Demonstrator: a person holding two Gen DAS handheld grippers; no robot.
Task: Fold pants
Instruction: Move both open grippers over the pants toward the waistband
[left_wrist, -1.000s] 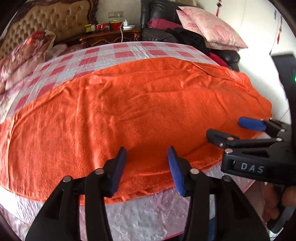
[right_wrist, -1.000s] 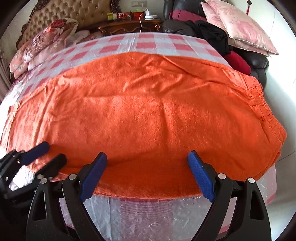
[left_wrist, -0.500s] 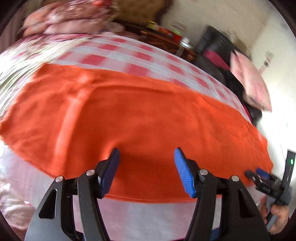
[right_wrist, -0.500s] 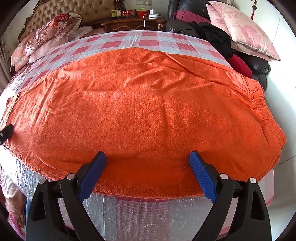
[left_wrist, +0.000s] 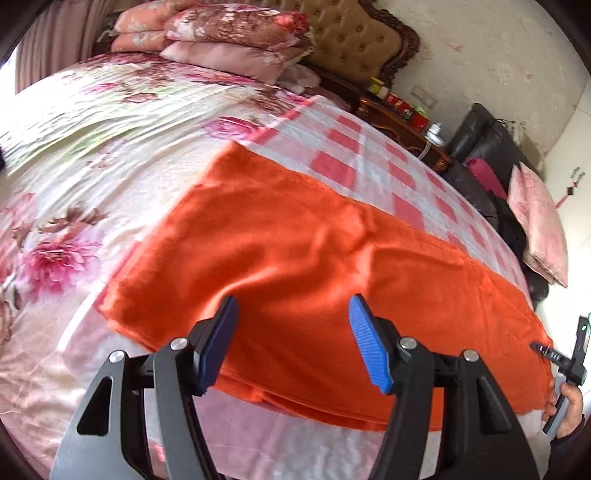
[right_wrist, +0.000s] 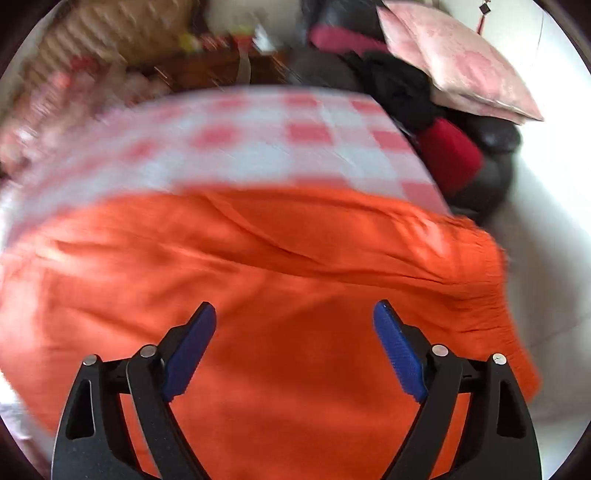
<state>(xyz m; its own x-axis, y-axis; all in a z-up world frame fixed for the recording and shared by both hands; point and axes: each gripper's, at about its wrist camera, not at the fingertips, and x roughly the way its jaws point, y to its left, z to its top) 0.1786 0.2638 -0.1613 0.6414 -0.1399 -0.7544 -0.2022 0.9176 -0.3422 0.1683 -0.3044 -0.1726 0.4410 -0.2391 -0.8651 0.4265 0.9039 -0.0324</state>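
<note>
The orange pants (left_wrist: 314, 266) lie flat across the bed, folded lengthwise, leg ends at the left and the elastic waistband (right_wrist: 491, 291) at the right. My left gripper (left_wrist: 291, 332) is open and empty, above the near edge of the legs' end. My right gripper (right_wrist: 295, 332) is open and empty, over the pants near the waistband; it also shows small at the far right of the left wrist view (left_wrist: 546, 350). The right wrist view is blurred.
The bed has a red-and-white checked cover (left_wrist: 369, 158) and a floral quilt (left_wrist: 92, 129). Pillows (left_wrist: 229, 40) lie by the tufted headboard (left_wrist: 354, 44). A nightstand (left_wrist: 399, 114) and a black sofa with a pink cushion (right_wrist: 454, 62) stand behind.
My left gripper has swung left toward the leg ends and opened wider. My right gripper has moved forward over the pants toward the waistband side.
</note>
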